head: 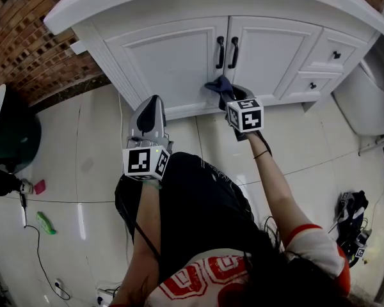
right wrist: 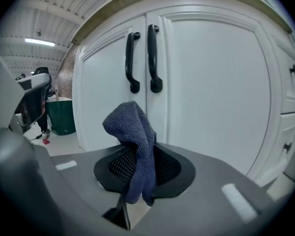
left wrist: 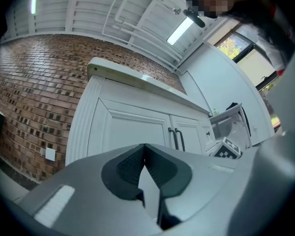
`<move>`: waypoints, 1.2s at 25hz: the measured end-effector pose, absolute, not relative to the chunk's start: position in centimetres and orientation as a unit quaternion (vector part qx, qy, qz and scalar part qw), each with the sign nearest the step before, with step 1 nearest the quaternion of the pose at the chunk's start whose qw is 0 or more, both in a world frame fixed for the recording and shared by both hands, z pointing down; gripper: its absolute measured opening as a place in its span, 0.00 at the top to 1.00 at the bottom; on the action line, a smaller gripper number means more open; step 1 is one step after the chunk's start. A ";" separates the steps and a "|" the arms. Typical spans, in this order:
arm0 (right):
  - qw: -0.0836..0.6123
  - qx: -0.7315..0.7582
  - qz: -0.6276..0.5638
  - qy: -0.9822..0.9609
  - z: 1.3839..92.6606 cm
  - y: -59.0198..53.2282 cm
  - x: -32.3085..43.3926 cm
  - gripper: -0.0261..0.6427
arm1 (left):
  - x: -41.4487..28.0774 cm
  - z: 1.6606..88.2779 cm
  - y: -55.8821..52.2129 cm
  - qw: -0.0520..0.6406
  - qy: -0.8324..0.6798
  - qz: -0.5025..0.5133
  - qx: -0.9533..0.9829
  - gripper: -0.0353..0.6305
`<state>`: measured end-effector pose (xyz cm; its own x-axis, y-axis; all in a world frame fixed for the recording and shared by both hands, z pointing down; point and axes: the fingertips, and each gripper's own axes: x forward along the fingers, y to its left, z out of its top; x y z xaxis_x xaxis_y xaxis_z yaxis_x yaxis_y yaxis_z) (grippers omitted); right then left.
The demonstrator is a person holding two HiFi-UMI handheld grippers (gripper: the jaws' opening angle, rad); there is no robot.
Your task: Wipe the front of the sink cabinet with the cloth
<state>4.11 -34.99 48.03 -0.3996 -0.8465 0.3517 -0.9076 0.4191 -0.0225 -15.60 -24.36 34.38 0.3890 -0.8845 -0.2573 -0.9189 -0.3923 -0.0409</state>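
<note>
The white sink cabinet (head: pixel 173 59) has two doors with black handles (head: pixel 226 52) at the middle. My right gripper (head: pixel 229 94) is shut on a dark blue cloth (head: pixel 219 86), low in front of the right door near its bottom edge. In the right gripper view the cloth (right wrist: pixel 136 141) sticks up from between the jaws, a short way from the doors (right wrist: pixel 211 82), below the handles (right wrist: pixel 142 58). My left gripper (head: pixel 152 105) is shut and holds nothing, down by the left door's lower corner. In the left gripper view its jaws meet at the tips and the cabinet (left wrist: pixel 132 127) lies ahead.
Drawers with black knobs (head: pixel 336 54) sit at the cabinet's right. A brick wall (head: pixel 19 37) runs on the left. A dark green bin (head: pixel 13 133) stands left on the tiled floor (head: pixel 83 171). A white fixture (head: pixel 371 94) stands at the right. Small items and cables (head: pixel 353 222) lie around.
</note>
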 end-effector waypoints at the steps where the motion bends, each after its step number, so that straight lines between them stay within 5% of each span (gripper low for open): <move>1: 0.142 0.531 0.110 -0.828 48.2 -35.0 4.4 0.84 | -15.8 34.4 -24.4 0.088 0.546 0.097 -0.827 0.95; 21: 0.191 0.350 0.103 -0.911 54.6 -31.6 -17.8 0.84 | -16.6 34.9 -23.7 0.070 0.536 0.105 -0.835 0.95; 30: 0.235 0.357 0.102 -0.898 57.9 -32.6 -17.0 0.84 | -16.9 34.8 -23.8 0.061 0.539 0.115 -0.832 0.95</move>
<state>-16.96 -32.60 57.88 -0.6351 -0.5933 0.4947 -0.6888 0.7248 -0.0150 -16.88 -23.85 34.83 0.3926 -0.8830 -0.2571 -0.9110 -0.4118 0.0234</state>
